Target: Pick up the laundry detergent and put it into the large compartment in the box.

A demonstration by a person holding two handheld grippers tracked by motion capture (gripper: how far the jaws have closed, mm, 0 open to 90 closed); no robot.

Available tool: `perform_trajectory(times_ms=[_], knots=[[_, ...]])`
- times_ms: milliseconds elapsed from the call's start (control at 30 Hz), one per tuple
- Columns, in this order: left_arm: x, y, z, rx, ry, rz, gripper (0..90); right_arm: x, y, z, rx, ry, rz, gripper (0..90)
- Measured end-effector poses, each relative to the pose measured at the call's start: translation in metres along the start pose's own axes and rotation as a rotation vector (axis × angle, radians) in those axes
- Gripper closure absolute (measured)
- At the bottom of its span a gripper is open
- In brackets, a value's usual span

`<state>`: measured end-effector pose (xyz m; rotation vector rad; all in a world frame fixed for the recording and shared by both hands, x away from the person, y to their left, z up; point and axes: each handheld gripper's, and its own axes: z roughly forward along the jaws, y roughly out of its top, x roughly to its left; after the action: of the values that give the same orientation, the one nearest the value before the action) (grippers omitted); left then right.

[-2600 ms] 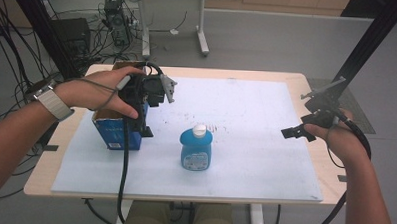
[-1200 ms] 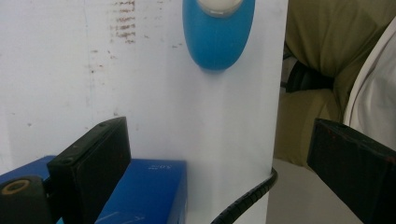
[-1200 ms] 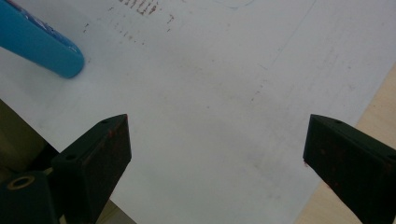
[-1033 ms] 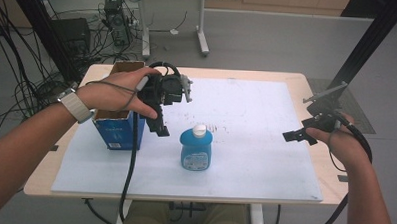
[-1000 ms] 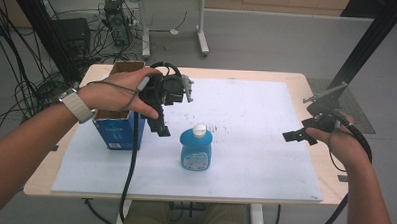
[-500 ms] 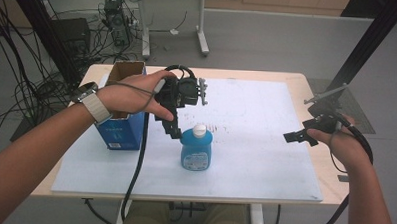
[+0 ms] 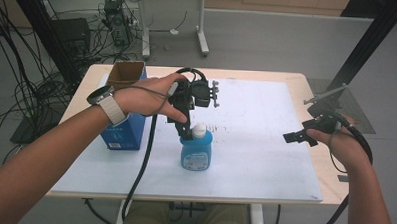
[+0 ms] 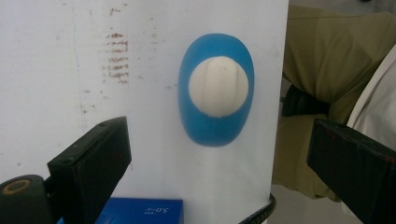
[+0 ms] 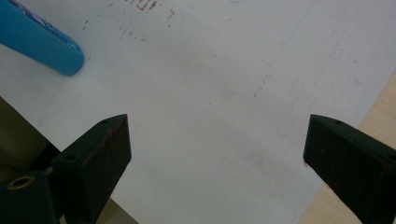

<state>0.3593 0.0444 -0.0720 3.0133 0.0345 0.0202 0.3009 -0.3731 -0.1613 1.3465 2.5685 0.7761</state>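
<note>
My left gripper (image 7: pixel 188 134) hangs right over the blue bottle (image 7: pixel 196 149), which stands upright near the middle of the white surface (image 7: pixel 265 144), jaws spread wide and not yet around its white cap (image 8: pixel 218 88). The grasp is still to do. My right gripper (image 7: pixel 298 137) waits at the right, jaws spread, holding nothing.

The left gripper (image 7: pixel 186 126) at the frame's centre is a black block with silver screws on its side and a thick black cable hanging toward the bottom edge. A white-strapped watch (image 7: pixel 107 103) sits on that wrist. The right gripper (image 7: pixel 299 136), at the right edge, is black too, with a looping black cable. Olive trousers (image 8: pixel 327 60) show at the left gripper view's right.
</note>
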Motion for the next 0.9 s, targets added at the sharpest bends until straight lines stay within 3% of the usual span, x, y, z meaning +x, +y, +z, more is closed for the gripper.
perform_trajectory(times_ms=[400, 900], knots=[[-0.004, 0.018, 0.017, 0.029, 0.013, 0.02, 6.9, -0.001, -0.005, 0.001, 0.0, 0.0, 0.008, 7.6], [-0.004, 0.027, 0.031, 0.039, 0.005, 0.037, 7.1, -0.001, -0.006, 0.001, -0.001, -0.002, 0.009, 7.6]])
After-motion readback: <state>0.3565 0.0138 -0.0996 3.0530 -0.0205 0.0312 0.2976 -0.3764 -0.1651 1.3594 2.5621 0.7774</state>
